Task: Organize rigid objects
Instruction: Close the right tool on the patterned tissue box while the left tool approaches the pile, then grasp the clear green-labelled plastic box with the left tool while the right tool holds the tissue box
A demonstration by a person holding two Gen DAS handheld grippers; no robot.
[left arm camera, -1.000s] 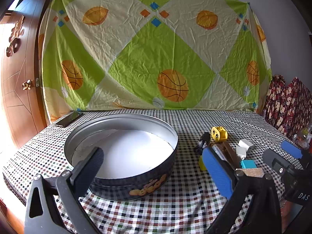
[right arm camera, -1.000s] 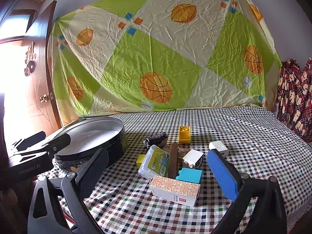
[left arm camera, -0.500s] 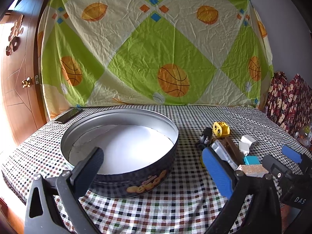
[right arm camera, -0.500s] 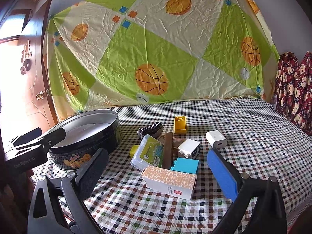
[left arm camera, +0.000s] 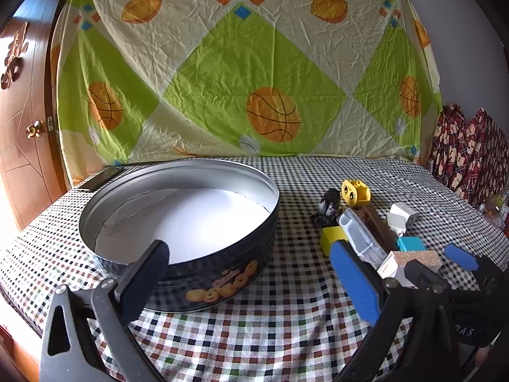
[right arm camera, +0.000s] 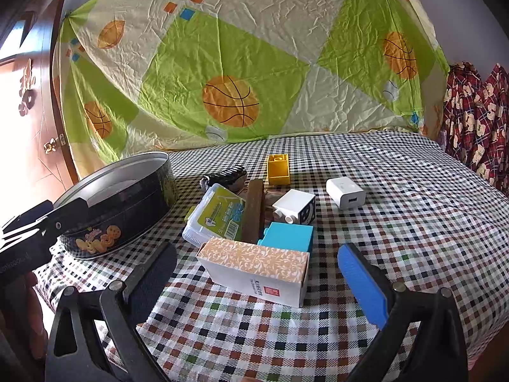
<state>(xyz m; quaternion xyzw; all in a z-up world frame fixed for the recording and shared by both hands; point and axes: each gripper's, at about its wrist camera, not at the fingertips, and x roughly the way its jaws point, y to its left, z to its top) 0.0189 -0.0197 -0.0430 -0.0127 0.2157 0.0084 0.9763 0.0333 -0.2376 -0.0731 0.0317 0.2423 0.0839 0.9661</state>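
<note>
Both tongs hovered low over the checked tablecloth (right arm camera: 413, 197), spread wide and pinching nothing. The left gripper (left arm camera: 251, 273) framed the near wall of the round cookie tin (left arm camera: 222, 273), which held only a white liner. The right gripper (right arm camera: 254, 273) straddled the patterned box (right arm camera: 254, 267), not touching it. Just beyond lay the blue block (right arm camera: 289, 235), a plastic case (right arm camera: 219, 213), a white block (right arm camera: 294, 205), a charger (right arm camera: 345, 192) and a yellow block (right arm camera: 278, 168). A basketball-print sheet (left arm camera: 254, 73) hung behind.
</note>
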